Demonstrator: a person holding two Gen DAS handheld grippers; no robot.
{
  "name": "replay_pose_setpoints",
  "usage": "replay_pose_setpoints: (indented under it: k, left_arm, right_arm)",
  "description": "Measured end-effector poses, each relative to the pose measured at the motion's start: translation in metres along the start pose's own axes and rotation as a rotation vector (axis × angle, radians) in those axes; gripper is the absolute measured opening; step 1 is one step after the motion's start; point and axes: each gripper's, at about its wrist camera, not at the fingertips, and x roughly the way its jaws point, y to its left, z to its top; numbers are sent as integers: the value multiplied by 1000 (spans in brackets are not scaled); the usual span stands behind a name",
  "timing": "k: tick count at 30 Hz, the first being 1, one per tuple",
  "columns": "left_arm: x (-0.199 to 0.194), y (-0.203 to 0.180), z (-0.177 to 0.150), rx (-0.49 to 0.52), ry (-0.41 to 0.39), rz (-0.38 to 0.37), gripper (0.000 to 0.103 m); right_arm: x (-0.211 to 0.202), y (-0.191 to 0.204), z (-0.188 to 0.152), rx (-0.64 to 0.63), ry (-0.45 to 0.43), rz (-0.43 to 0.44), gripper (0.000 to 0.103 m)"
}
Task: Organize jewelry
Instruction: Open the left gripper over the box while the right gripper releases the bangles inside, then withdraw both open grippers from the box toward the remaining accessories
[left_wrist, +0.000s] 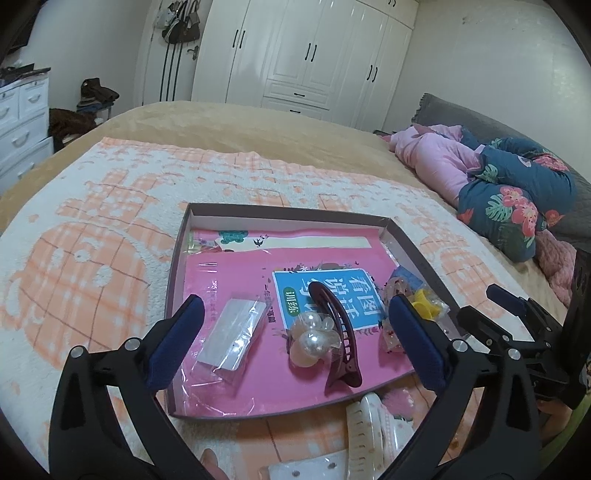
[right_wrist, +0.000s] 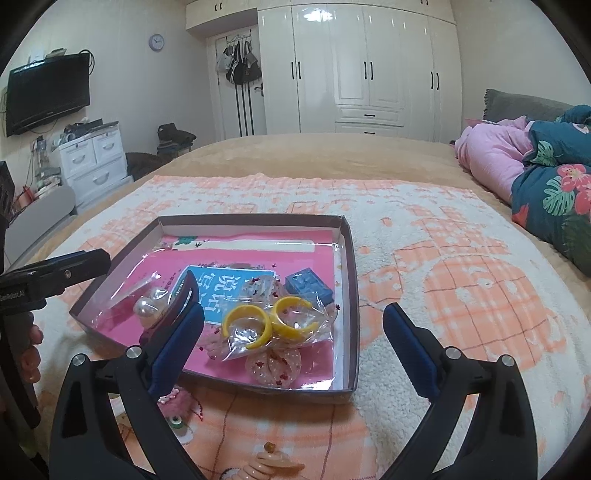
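Bedroom bed with a peach-patterned blanket (left_wrist: 92, 258) carrying a shallow cardboard tray (left_wrist: 177, 266). Near its front edge lie a maroon hair clip (left_wrist: 338, 343), bagged pearls (left_wrist: 314, 339) and yellow rings (right_wrist: 269, 321). Left gripper (left_wrist: 295, 339) and right gripper (right_wrist: 293, 341): fingers apart, empty, above the tray's front edge.

In my tray (right_wrist: 351, 295) I count two yellow rings (right_wrist: 271, 319), one dark red hair clip (left_wrist: 338, 336), two pearl baubles (left_wrist: 312, 332), and one blue block (right_wrist: 308, 286) toward its right edge.
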Motion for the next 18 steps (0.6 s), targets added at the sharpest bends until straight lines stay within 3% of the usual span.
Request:
replay_pose_setpoints:
  k: [18]
  left_arm:
    - [-43,-4,-12,12,-56,8,91]
  right_arm:
    - [-33,16,-14,-37,-30,16,95]
